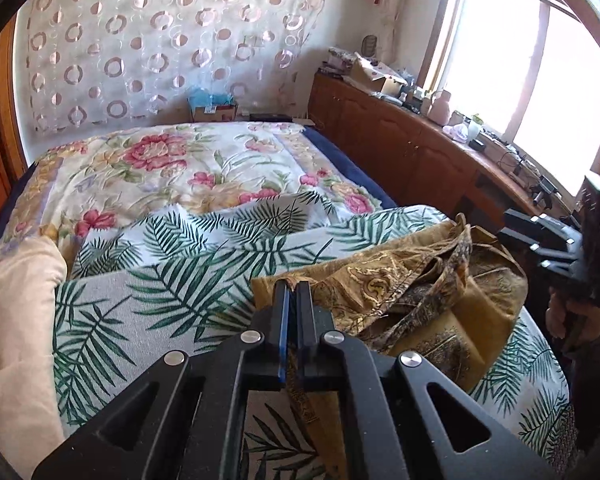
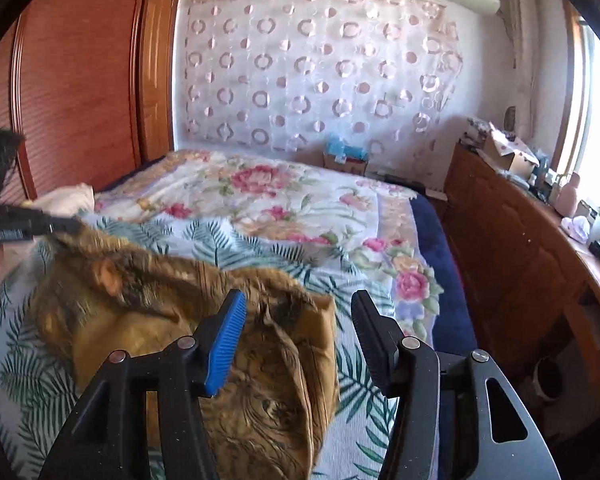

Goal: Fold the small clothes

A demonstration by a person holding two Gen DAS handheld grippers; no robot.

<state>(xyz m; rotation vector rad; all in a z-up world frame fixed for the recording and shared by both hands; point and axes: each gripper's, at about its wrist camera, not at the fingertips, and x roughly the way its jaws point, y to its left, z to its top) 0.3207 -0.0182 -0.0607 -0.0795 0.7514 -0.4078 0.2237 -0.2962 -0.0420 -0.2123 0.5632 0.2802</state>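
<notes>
The garment [image 1: 420, 292] is a small piece of mustard-gold cloth printed with darker brown paisley and scrollwork, with a plain golden lining showing where it is turned back; it lies crumpled in loose folds and ridges rather than flat, a dark patterned strip running across its middle; in the right wrist view it [image 2: 228, 344] is blurred but reads as the same rumpled golden-brown heap. It rests on a white sheet printed with green palm fronds [image 1: 148, 280], spread over the near part of the bed; beyond that lies a cream floral quilt [image 1: 148, 168] with pink blooms, and a pale cushion-like bundle [image 1: 16, 320] sits at the left edge. The left gripper [image 1: 293, 286] has its fingers pressed together on the garment's near-left edge, a band of the cloth running down between them toward the camera; the bulk of the garment lies to its right. The right gripper [image 2: 300, 304] stands with its fingers spread, the blue ribbed pad [image 2: 226, 344] on one side and the black pad [image 2: 374, 344] on the other; the garment's right end lies under and between them, against the blue pad and clear of the black one, and whether the blue pad touches the cloth cannot be told; seen from the left wrist, this gripper [image 1: 540, 236] hovers at the garment's far right edge.
</notes>
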